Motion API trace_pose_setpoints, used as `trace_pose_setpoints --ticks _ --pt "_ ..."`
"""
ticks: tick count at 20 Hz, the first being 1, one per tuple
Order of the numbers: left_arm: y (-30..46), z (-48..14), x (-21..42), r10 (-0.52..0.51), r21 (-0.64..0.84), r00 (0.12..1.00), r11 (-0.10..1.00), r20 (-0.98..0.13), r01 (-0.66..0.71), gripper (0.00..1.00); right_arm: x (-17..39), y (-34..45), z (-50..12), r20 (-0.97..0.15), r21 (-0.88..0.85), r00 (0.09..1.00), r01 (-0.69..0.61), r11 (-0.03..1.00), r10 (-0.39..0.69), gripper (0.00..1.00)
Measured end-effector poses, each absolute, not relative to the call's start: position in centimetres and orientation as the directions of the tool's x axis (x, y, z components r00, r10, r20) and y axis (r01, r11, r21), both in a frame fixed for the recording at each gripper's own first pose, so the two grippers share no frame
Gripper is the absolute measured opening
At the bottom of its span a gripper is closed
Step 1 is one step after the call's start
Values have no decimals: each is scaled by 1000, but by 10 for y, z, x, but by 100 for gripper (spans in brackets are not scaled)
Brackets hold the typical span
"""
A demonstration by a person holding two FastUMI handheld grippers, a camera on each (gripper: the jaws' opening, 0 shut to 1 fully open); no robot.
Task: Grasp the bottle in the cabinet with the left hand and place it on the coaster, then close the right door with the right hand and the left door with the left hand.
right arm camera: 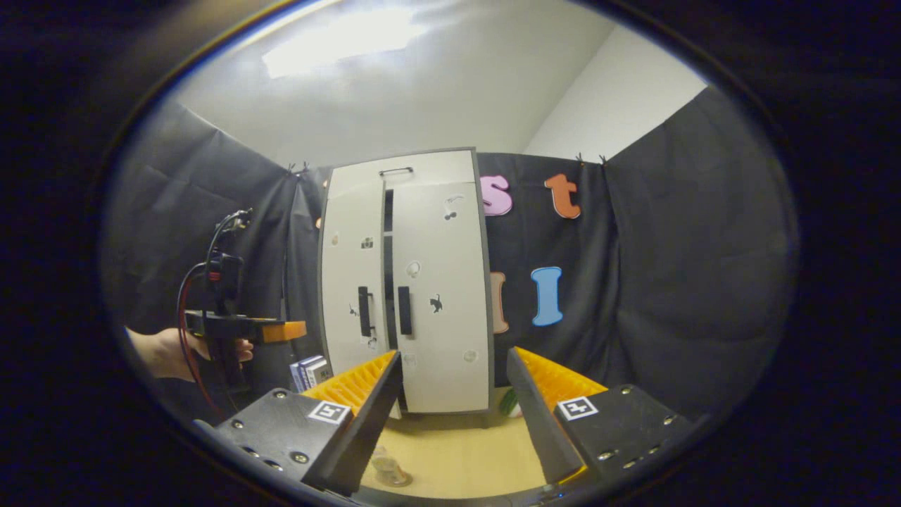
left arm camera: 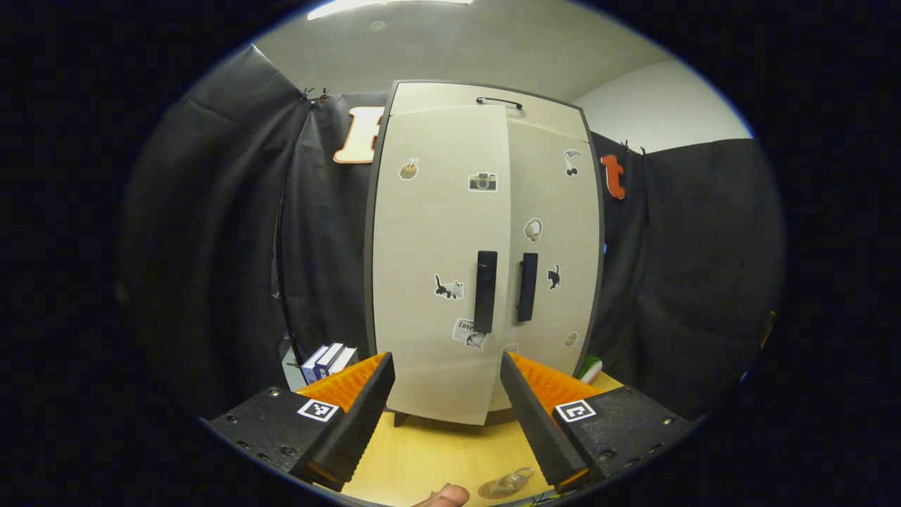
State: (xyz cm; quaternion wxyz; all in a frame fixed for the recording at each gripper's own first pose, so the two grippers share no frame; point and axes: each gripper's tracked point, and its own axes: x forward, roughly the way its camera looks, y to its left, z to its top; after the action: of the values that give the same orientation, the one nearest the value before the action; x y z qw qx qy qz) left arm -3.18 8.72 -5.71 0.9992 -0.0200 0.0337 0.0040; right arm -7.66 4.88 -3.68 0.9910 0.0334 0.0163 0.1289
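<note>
Since the bottle is already out of the cabinet, this moment sits near the end of the task:

Bottle: the clear bottle (left arm camera: 512, 482) stands on the coaster (left arm camera: 493, 489) at the bottom centre of the left gripper view, on the desk (left arm camera: 436, 458); in the right gripper view it appears at the lower centre, just behind the near finger. Placing looks done.

Right door: the right door (right arm camera: 440, 296) lies flush with the cabinet (right arm camera: 405, 165) front in the middle of the right gripper view. I judge it closed.

Left door: the left door (left arm camera: 440, 260) fills the centre of the left gripper view and its free edge overlaps the other door; in the right gripper view a dark slit runs between the two doors. It seems not fully shut, so a last push is what remains.

Left gripper: the left gripper (left arm camera: 443, 415) is released, fingers spread wide, holding nothing, facing the left door but apart from it. In the right gripper view it sits at the left edge, held in a hand (right arm camera: 165, 352).

Right gripper: the right gripper (right arm camera: 454, 415) is also spread and empty, well back from the cabinet.

Other: some boxes (left arm camera: 327, 360) stand beside the cabinet at lower left.
</note>
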Motion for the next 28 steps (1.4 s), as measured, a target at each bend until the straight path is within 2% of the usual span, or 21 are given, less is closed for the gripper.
trace_pose_setpoints --ticks 5,6,7,8,10,11,13,14,15,17,25,26,27,28 --pt "81 -66 -49 2 -46 995 999 -101 -7 96 -79 43 -48 -66 69 975 -209 975 214 91" --pt "81 -65 -50 -6 -50 995 999 -99 1 96 -77 44 -45 -59 70 977 -202 977 206 88" --pt "81 -64 -51 -12 -53 996 999 -92 7 96 -76 48 -42 -51 76 977 -201 977 206 91" --pt "84 -64 -51 -12 -51 996 999 -91 7 92 -74 52 -41 -46 84 978 -201 976 205 91" --pt "95 -66 -54 2 -51 995 999 -97 -7 92 -68 59 -42 -46 95 978 -196 976 201 88" --pt "102 -67 -56 10 -53 995 998 -97 -15 96 -65 65 -43 -47 97 978 -199 975 204 88" --pt "116 -70 -58 28 -59 995 998 -95 -34 92 -59 80 -44 -48 89 976 -206 975 211 91" --pt "125 -73 -60 41 -64 994 997 -100 -48 96 -55 86 -46 -52 81 977 -204 976 208 88" --pt "130 -76 -61 41 -70 993 996 -110 -49 96 -51 91 -47 -55 73 977 -201 977 205 91" --pt "138 -78 -62 40 -71 993 996 -115 -48 96 -43 109 -47 -61 68 975 -211 975 215 91" --pt "143 -72 -58 13 -20 999 1000 -41 -13 96 -30 128 -54 -79 42 980 -180 983 183 91" --pt "140 -73 -58 2 -16 999 1000 -37 -2 96 -31 128 -53 -81 34 981 -172 985 174 88" --pt "133 -71 -59 -19 -20 1000 1000 -25 18 92 -35 127 -52 -77 25 983 -168 986 169 91" --pt "126 -70 -59 -35 -28 999 999 -19 34 96 -38 127 -51 -74 21 983 -167 986 169 92"
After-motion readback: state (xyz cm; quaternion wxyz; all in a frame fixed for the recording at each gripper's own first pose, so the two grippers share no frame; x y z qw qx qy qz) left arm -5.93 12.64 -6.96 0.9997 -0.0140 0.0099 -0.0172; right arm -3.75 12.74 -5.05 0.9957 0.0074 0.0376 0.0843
